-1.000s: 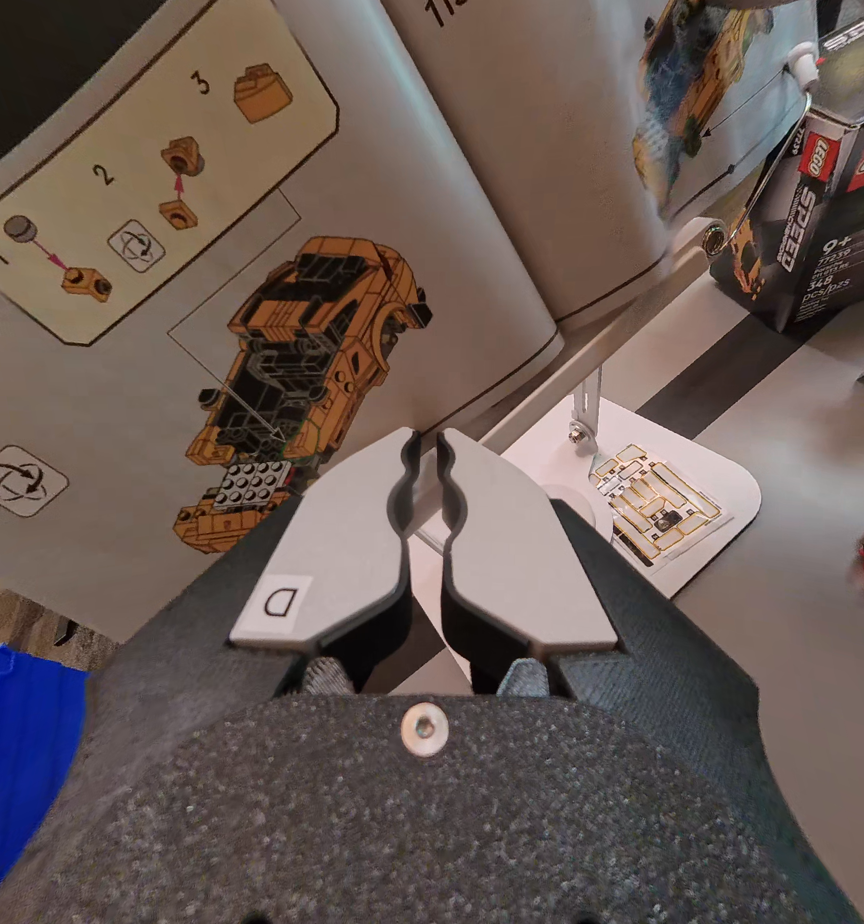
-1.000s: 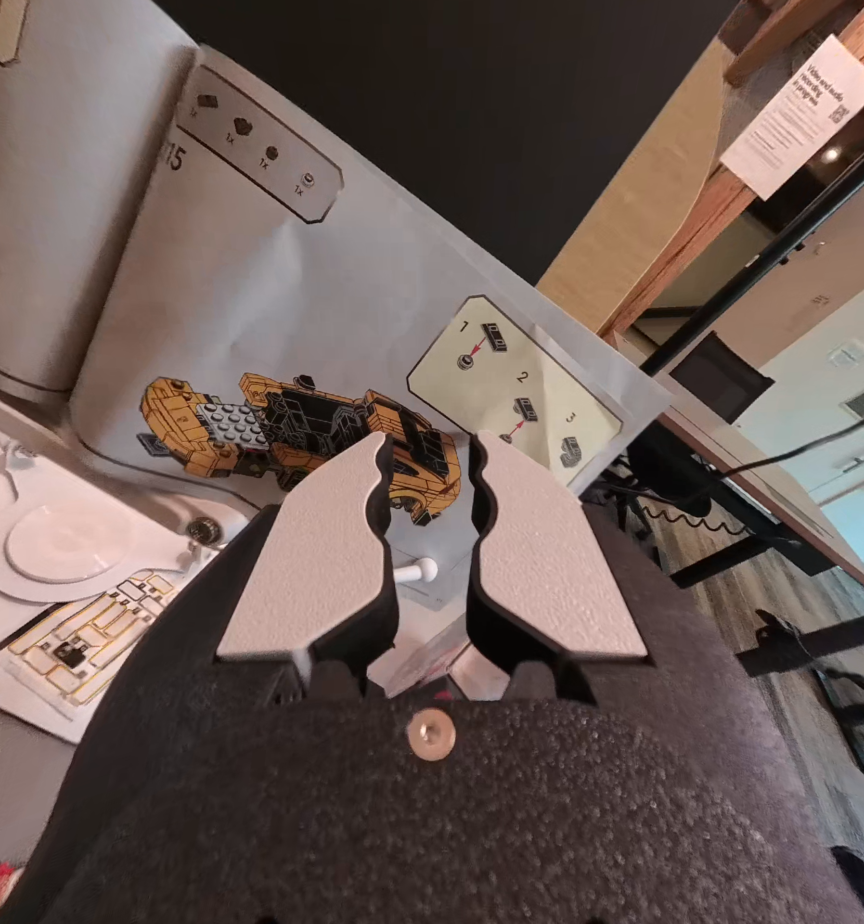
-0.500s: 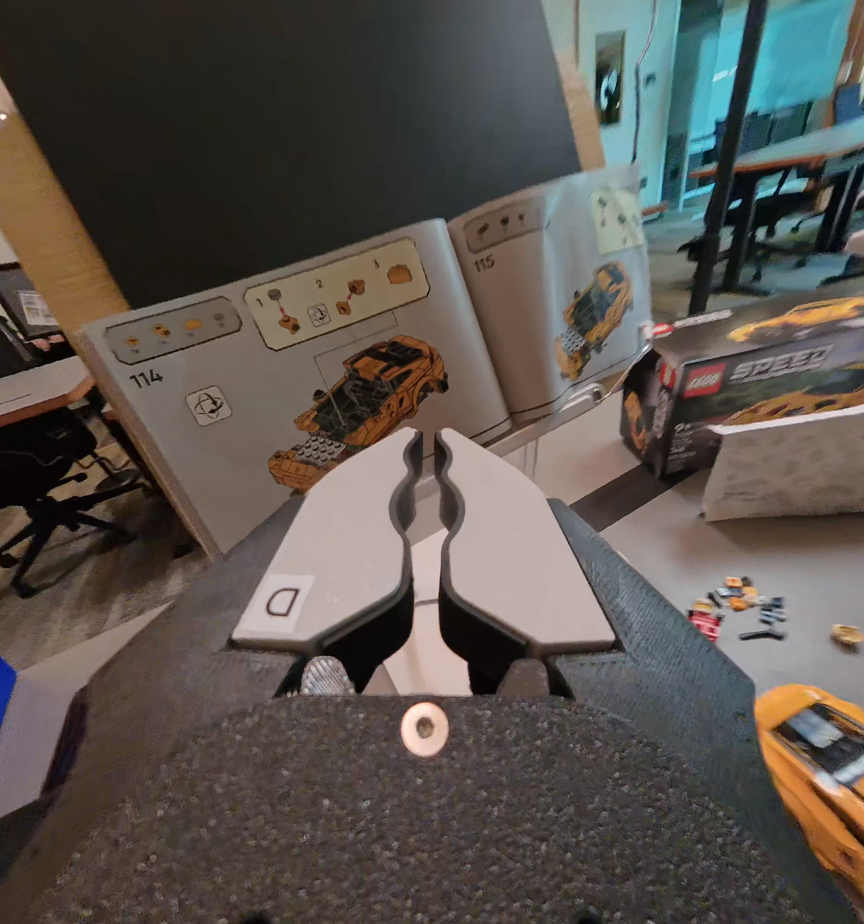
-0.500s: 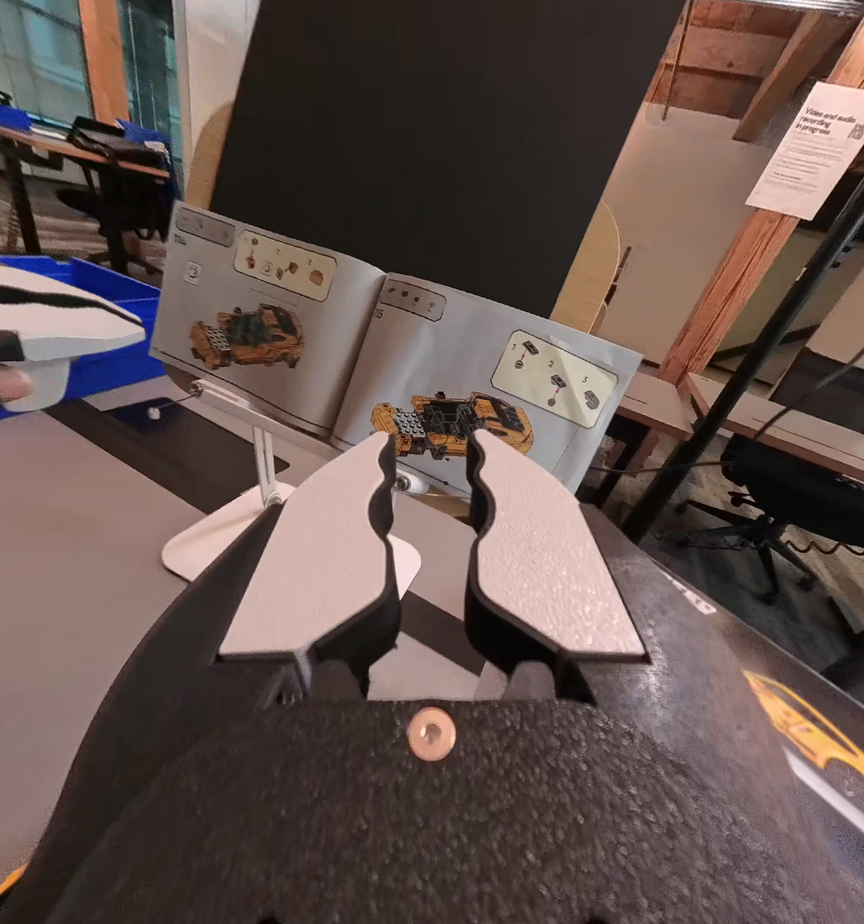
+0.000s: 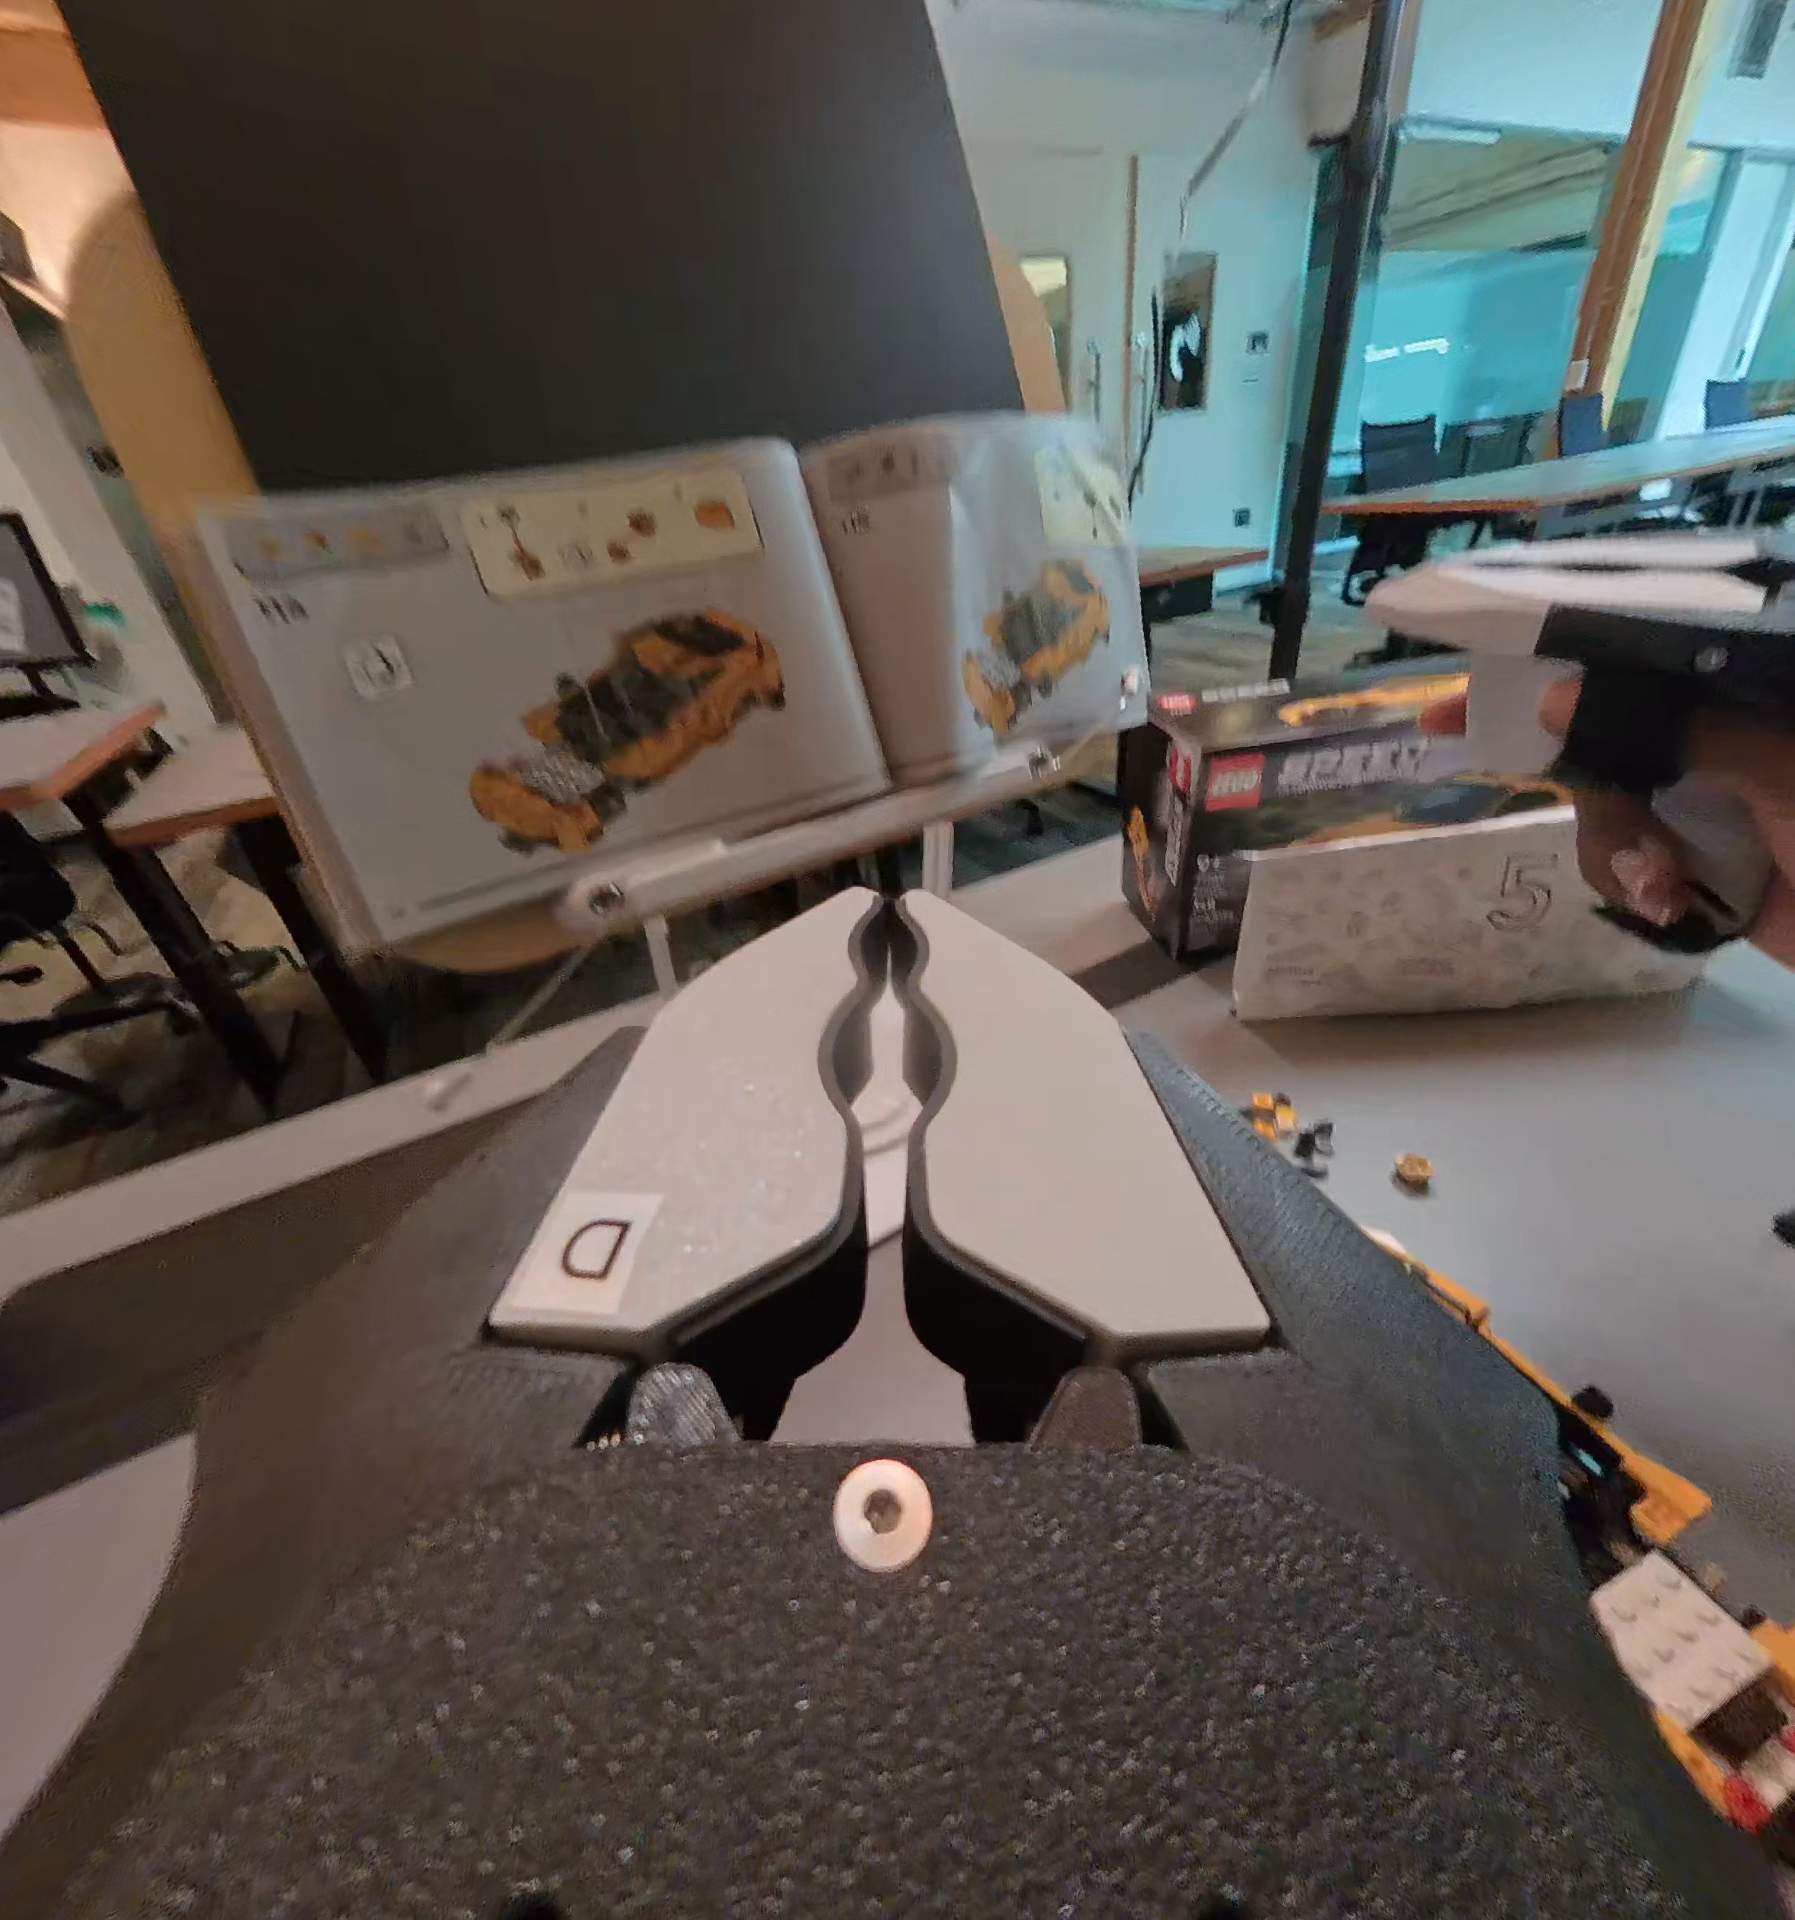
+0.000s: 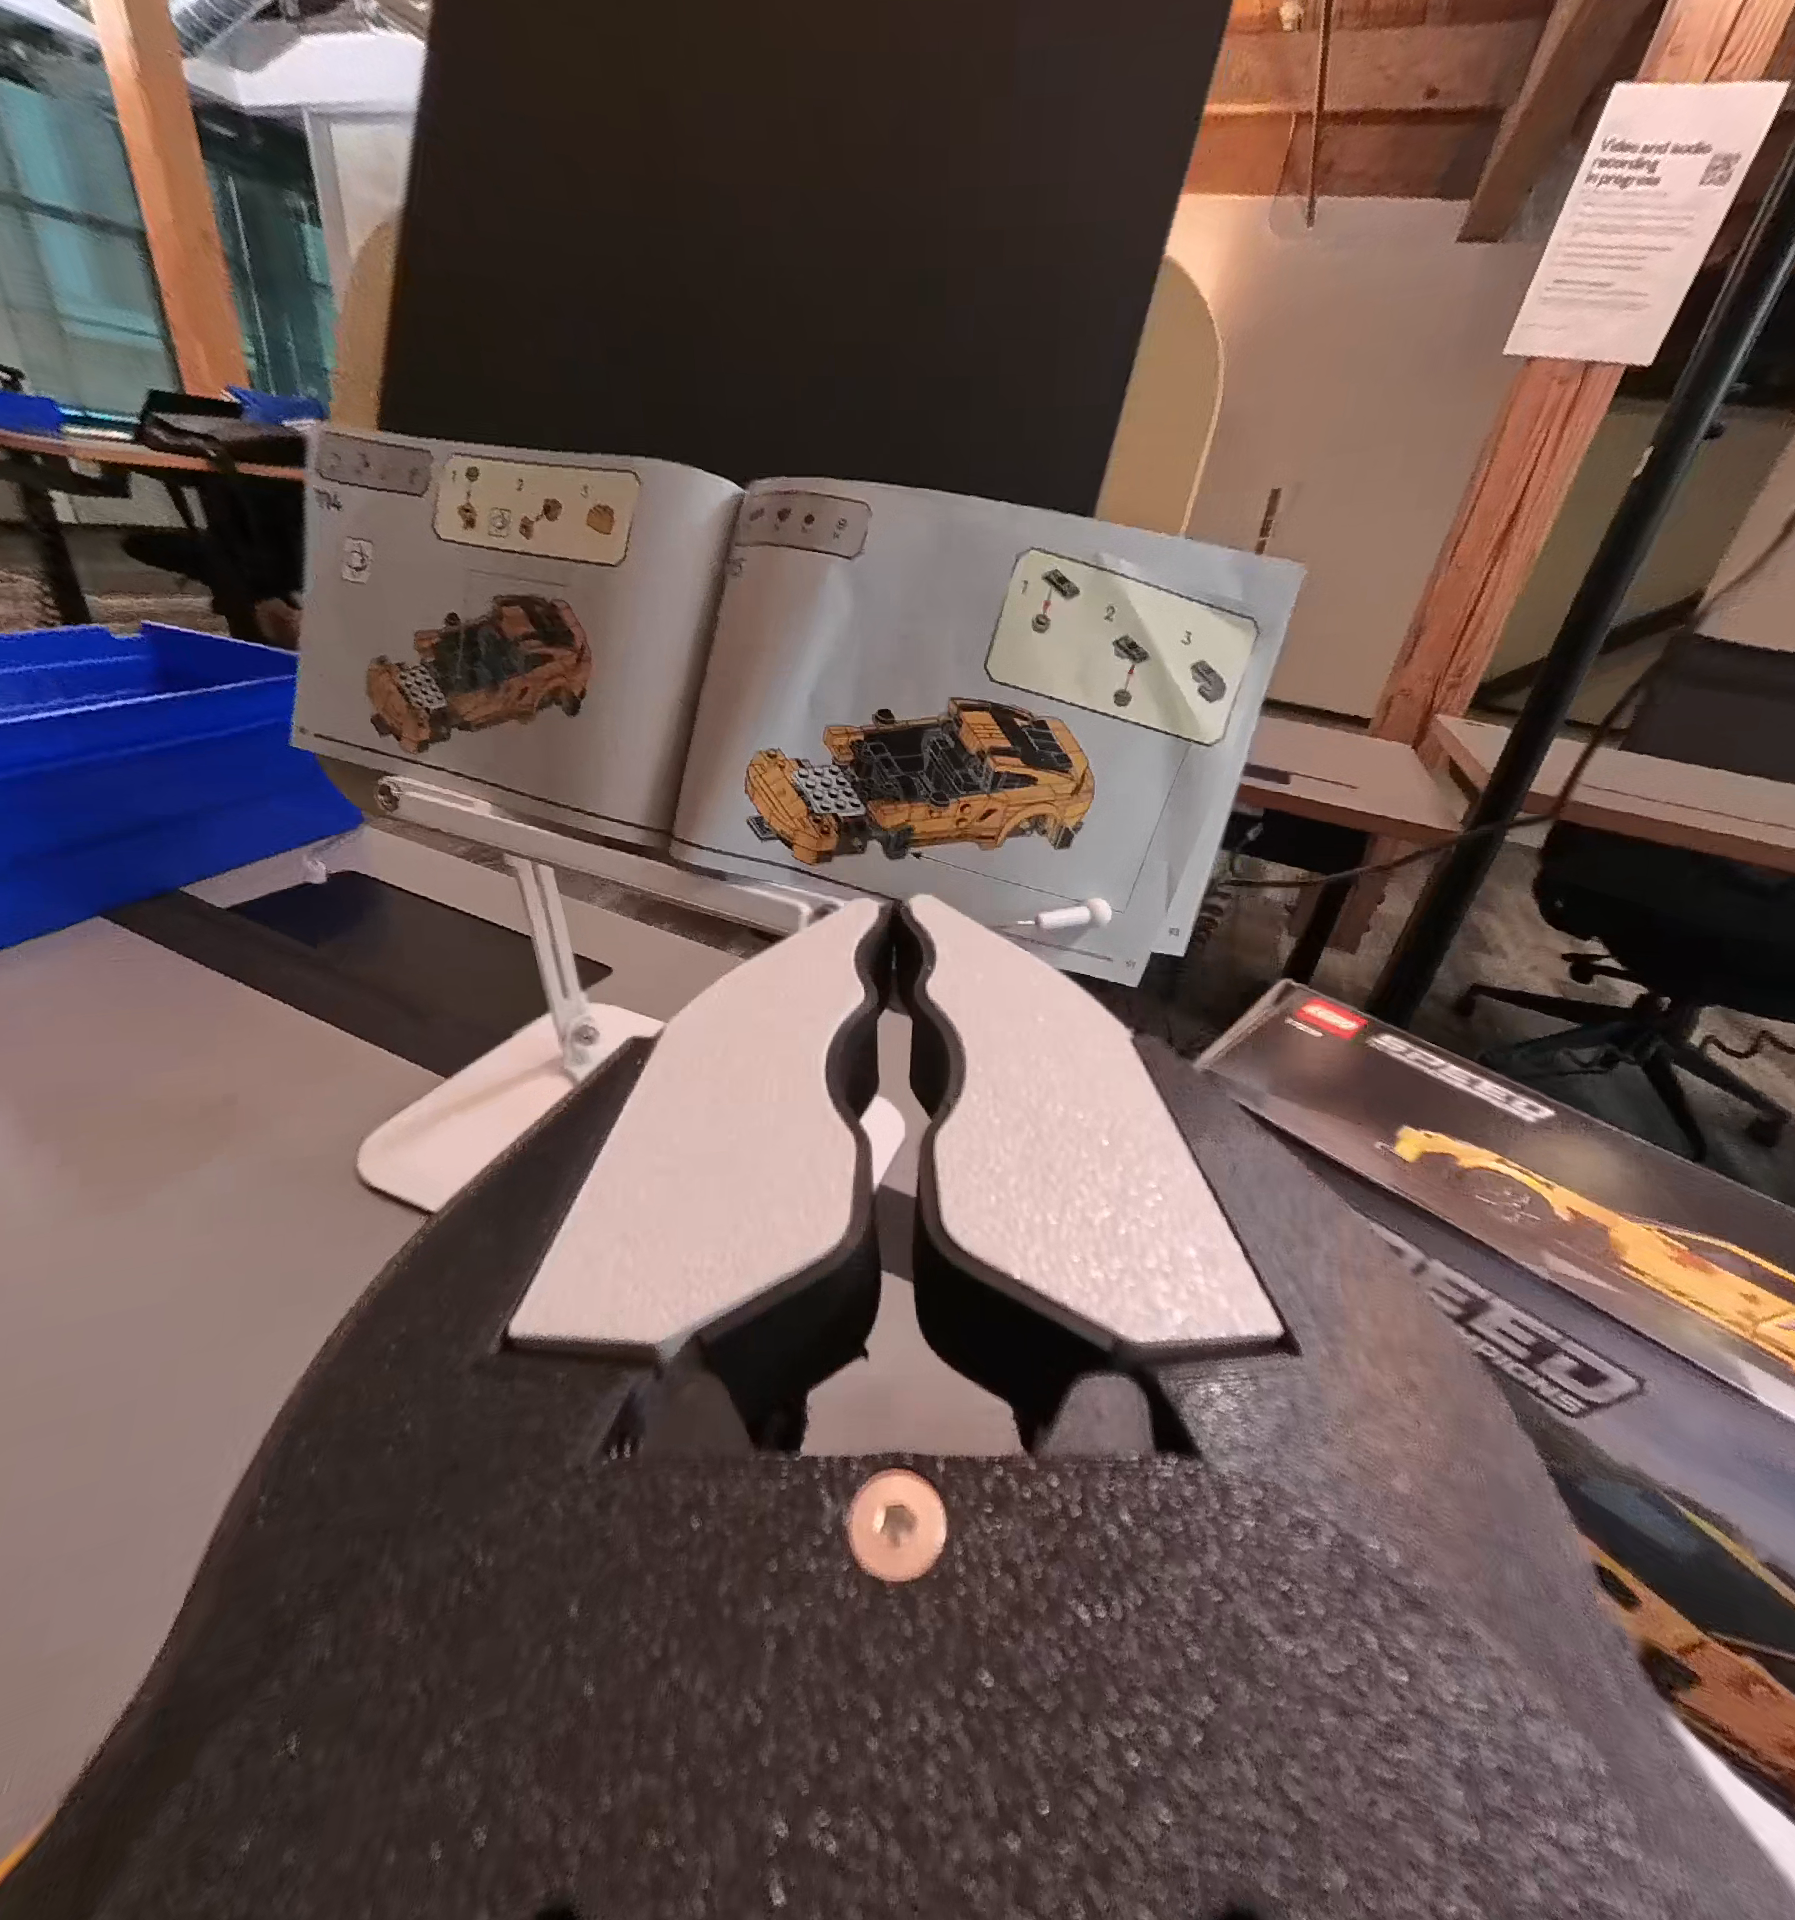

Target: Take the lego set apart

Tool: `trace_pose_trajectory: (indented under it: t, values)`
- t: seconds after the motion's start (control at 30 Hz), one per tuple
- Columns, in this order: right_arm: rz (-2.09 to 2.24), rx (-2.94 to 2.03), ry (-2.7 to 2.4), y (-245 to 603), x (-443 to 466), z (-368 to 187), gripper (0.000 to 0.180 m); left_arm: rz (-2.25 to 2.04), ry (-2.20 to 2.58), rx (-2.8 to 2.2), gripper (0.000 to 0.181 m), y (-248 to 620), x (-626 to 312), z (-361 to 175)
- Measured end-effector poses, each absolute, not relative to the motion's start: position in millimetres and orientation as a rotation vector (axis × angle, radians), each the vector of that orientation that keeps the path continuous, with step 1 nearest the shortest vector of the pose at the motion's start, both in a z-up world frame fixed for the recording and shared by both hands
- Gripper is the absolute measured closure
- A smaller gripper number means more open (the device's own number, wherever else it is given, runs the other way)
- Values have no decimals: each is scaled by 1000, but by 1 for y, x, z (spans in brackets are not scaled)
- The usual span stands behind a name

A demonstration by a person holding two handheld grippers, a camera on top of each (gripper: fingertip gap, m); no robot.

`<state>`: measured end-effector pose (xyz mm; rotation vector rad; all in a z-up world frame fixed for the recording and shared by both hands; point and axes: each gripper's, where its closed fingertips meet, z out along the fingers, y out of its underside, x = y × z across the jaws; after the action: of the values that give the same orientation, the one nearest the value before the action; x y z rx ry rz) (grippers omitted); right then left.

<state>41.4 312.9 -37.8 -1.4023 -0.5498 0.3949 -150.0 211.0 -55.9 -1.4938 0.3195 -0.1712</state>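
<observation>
My left gripper (image 5: pixel 888 909) is shut with nothing between its pads, held above the grey table (image 5: pixel 1495 1091). My right gripper (image 6: pixel 895 914) is shut too, its tips touching with nothing between them; it also shows at the right edge of the left wrist view (image 5: pixel 1579 587), held by a hand. The yellow lego car (image 5: pixel 1703 1621) lies on the table at the lower right of the left wrist view, partly cut off. Several small loose pieces (image 5: pixel 1298 1127) lie on the table beyond it.
An open instruction booklet (image 6: pixel 789 686) stands on a white stand (image 6: pixel 498 1101) ahead of both grippers. The lego box (image 5: pixel 1319 790) and a white numbered bag (image 5: pixel 1444 914) stand at the right. A blue bin (image 6: pixel 93 769) stands at the left. My left gripper's tips are some 25 cm from the yellow lego car (image 5: pixel 1703 1621).
Both grippers pulled back and up from close to the booklet, so the table and room came into view. Both jaws closed on air, the right from clearly open.
</observation>
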Motion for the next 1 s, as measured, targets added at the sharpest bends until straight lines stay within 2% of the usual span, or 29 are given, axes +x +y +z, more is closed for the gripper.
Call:
trace_pose_trajectory:
  t: [0.2,1.0]
  values:
    - [414,-1377,-548,315,46,-44,180,-196,394,-1568,181,225,-146,-99]
    - [343,-1362,-608,319,36,-74,177,-227,380,-1469,181,228,-155,-105]
